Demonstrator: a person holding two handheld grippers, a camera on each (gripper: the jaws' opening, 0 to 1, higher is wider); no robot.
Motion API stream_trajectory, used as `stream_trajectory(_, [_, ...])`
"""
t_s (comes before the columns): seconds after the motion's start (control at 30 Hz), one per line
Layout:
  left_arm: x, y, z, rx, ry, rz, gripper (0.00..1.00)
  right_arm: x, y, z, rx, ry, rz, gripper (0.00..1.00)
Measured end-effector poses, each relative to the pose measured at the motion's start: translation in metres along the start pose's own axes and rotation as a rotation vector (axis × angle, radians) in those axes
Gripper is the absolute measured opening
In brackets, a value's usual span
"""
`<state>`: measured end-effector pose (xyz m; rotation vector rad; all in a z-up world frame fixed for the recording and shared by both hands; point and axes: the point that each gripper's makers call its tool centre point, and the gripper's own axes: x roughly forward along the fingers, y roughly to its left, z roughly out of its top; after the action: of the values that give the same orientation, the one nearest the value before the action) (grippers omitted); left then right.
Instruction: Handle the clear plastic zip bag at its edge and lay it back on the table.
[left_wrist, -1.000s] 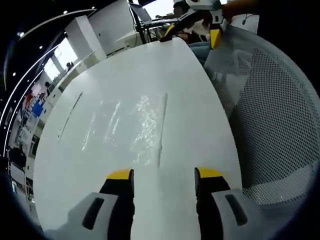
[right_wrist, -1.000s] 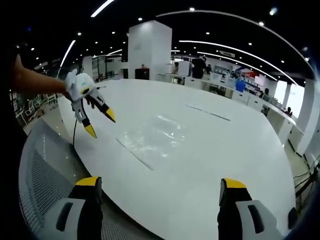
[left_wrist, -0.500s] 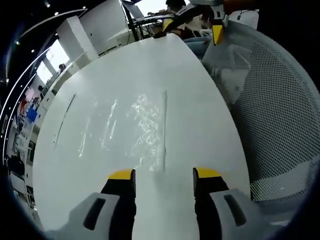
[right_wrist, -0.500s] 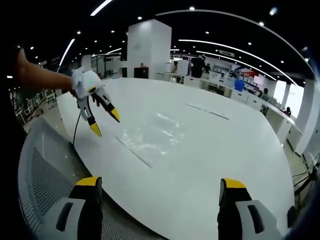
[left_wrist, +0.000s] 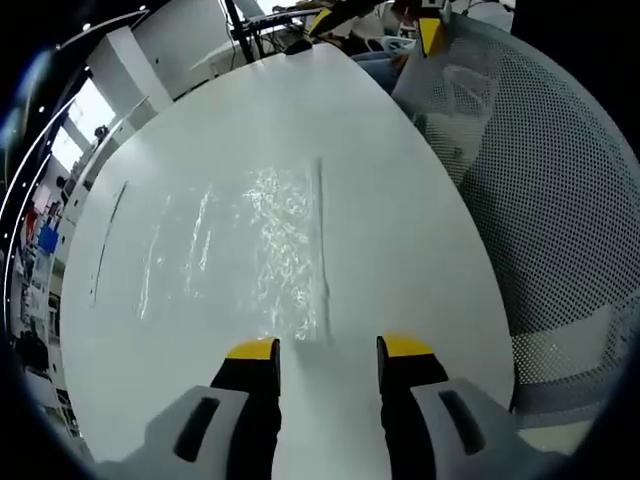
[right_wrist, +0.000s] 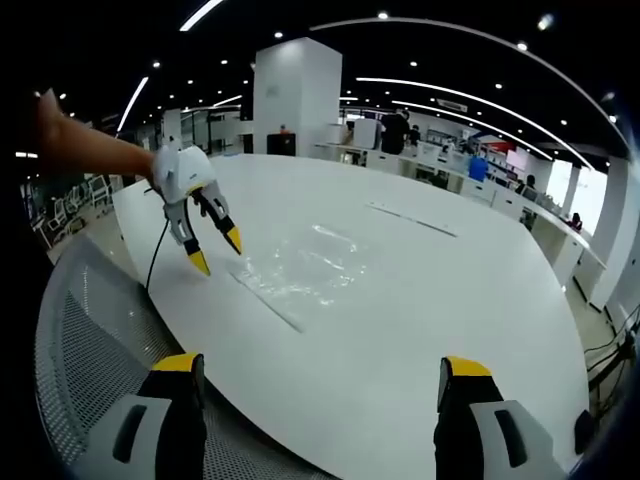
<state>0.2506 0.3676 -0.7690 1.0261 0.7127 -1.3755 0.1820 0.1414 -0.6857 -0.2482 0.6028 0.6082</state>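
Bag (left_wrist: 250, 245): clear zip bag lying flat on the white table (left_wrist: 400, 240), its crinkled film catching the light; in the right gripper view it lies near the table's near edge (right_wrist: 300, 275).
Zip edge (left_wrist: 320, 250): straight ridge along one side of the bag, running away from the left gripper's jaws and ending just ahead of them.
Left gripper (left_wrist: 328, 347): jaws parted with nothing between them, yellow tips just short of the bag's near corner; from the right gripper view it hangs over the table beside the bag (right_wrist: 216, 252), tips angled down.
Right gripper (right_wrist: 320, 372): jaws spread wide and empty, well back from the bag, over the mesh chair (right_wrist: 90, 350).
Handling: judged very light, limp and slick; the film will likely sag and slide instead of holding shape, and is too flat on the table to pinch mid-sheet.
Hold point: the zip ridge looks the stiffest and thickest part, so the near corner of that edge is the likely best place to nip.
Stage: approach; bag not yet gripped.
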Motion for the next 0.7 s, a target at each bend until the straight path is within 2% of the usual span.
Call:
stream_trajectory(0.2, [0.0057,0.0016,-0.0010,0.057,0.040,-0.013,0.33,0.0003,-0.0017,-0.0016,0.000,0.004,0.001,0.97])
stream_trajectory(0.3, [0.0067,0.0053,0.0015,0.043,0.026,-0.011,0.32,0.0001,-0.0019,-0.0013,0.000,0.003,0.002,0.97])
stream_trajectory(0.43, [0.0067,0.0038,0.0014,0.028,0.026,-0.038,0.29,-0.0002,-0.0025,-0.0019,-0.002,0.006,0.003,0.97])
stream_trajectory(0.6, [0.0082,-0.0036,-0.0004,0.007,0.022,-0.117,0.21,0.0001,-0.0025,-0.0027,-0.003,0.009,0.004,0.97])
stream_trajectory(0.7, [0.0092,-0.0025,-0.0018,-0.001,0.021,-0.139,0.19,0.0003,-0.0014,-0.0045,-0.006,0.016,0.006,0.97])
